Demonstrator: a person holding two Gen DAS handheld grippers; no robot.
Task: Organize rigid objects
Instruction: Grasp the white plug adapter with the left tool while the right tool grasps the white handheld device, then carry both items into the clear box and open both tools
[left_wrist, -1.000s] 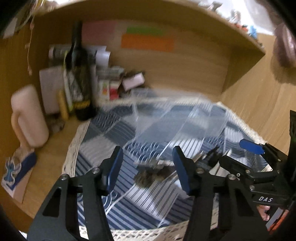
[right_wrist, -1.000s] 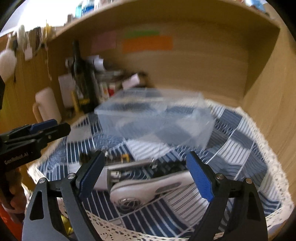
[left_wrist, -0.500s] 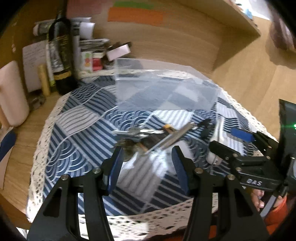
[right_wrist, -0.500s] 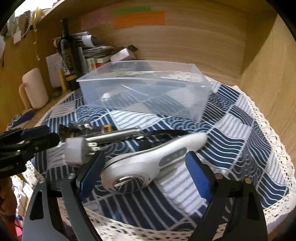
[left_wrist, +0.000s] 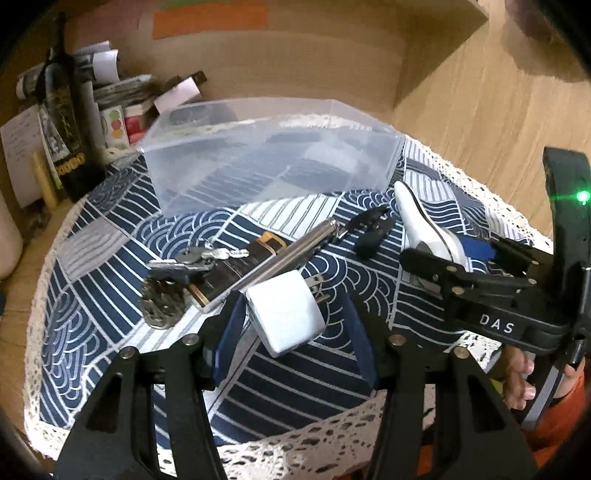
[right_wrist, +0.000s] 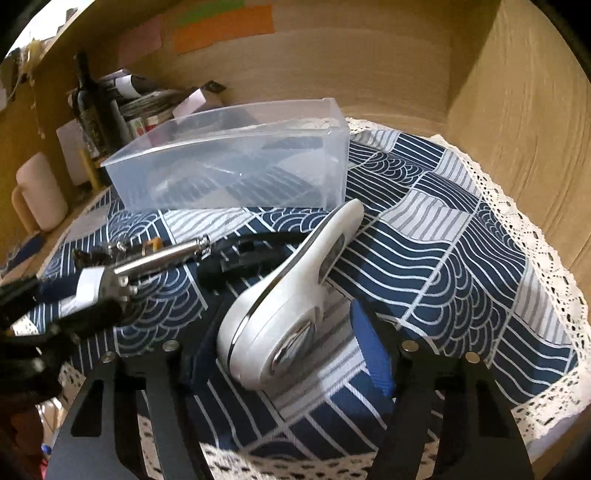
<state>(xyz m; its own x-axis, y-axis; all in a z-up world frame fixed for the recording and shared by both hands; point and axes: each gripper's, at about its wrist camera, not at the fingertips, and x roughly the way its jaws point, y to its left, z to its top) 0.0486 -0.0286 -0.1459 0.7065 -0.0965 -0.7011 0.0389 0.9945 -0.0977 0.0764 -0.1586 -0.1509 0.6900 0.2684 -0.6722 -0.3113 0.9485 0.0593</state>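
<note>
A clear plastic bin (left_wrist: 269, 158) stands at the back of the blue patterned cloth (left_wrist: 110, 236); it also shows in the right wrist view (right_wrist: 236, 166). In front lie a white plug adapter (left_wrist: 286, 314), a silver pen (left_wrist: 284, 258), keys (left_wrist: 199, 254), a black clip (left_wrist: 371, 236) and a white handheld device (right_wrist: 291, 295). My left gripper (left_wrist: 295, 332) is open, its fingers either side of the adapter. My right gripper (right_wrist: 284, 343) is open, its fingers either side of the white device's round head.
A dark wine bottle (left_wrist: 70, 122), papers and small boxes (left_wrist: 125, 110) crowd the back left. A cream mug (right_wrist: 37, 199) stands at the left. Wooden walls close the back and right (right_wrist: 517, 129). The cloth's lace edge (right_wrist: 546, 398) hangs at the front.
Both grippers moved down and forward towards the cloth. The left one now straddles the adapter, the right one the white device. Both stayed open.
</note>
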